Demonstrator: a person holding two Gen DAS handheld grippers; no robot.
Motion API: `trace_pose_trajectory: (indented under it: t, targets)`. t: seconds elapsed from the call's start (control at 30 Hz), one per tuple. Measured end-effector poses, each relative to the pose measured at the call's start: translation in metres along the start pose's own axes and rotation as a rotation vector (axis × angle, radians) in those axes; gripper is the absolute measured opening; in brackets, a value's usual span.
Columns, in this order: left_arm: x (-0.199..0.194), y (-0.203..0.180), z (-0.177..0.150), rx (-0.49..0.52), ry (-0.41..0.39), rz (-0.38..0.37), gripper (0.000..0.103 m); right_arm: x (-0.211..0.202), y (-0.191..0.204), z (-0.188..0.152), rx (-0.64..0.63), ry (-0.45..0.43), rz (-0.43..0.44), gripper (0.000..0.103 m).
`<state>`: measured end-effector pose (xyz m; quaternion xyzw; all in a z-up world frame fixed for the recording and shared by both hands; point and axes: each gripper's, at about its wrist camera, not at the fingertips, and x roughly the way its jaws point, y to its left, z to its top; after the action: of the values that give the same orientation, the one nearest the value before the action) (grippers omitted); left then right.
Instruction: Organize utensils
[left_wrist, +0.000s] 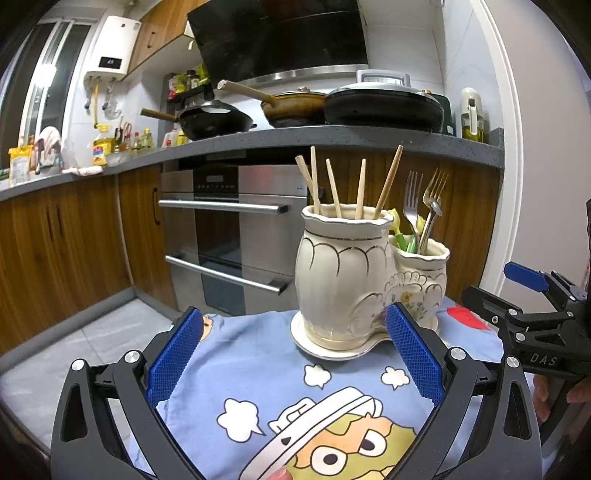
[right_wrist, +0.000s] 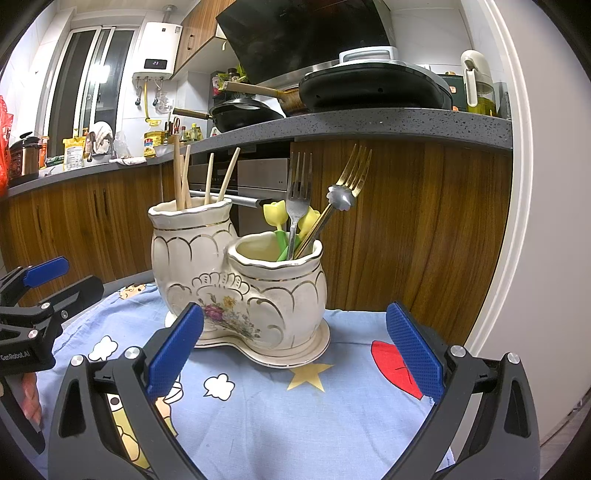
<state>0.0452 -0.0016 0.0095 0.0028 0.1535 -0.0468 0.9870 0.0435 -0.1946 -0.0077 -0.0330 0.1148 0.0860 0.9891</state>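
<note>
A cream ceramic double utensil holder (left_wrist: 347, 280) (right_wrist: 236, 280) stands on its saucer on a blue cartoon tablecloth (left_wrist: 258, 387). Its tall pot holds several wooden chopsticks (left_wrist: 334, 186) (right_wrist: 207, 177). Its short pot holds a silver fork (right_wrist: 298, 192), a gold fork (right_wrist: 354, 170), small tongs (right_wrist: 340, 198) and yellow-green pieces (right_wrist: 276, 218). My left gripper (left_wrist: 293, 350) is open and empty, just in front of the holder. My right gripper (right_wrist: 295, 350) is open and empty, also in front of the holder; it shows at the right edge of the left wrist view (left_wrist: 524, 291).
Behind the small table stand wooden cabinets (right_wrist: 406, 229) and a steel oven (left_wrist: 229, 229) under a grey counter (left_wrist: 332, 136) loaded with pans. A white door frame (right_wrist: 517, 221) rises at the right. The table's edges lie close around the holder.
</note>
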Motion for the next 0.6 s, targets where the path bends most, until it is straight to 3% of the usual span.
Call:
trace_pose_trajectory:
  t: [0.6]
  targets:
    - [-0.0017, 0.0015, 0.0001, 0.001, 0.0, 0.002, 0.098, 0.0002, -0.0001, 0.0003, -0.001, 0.0, 0.0, 0.098]
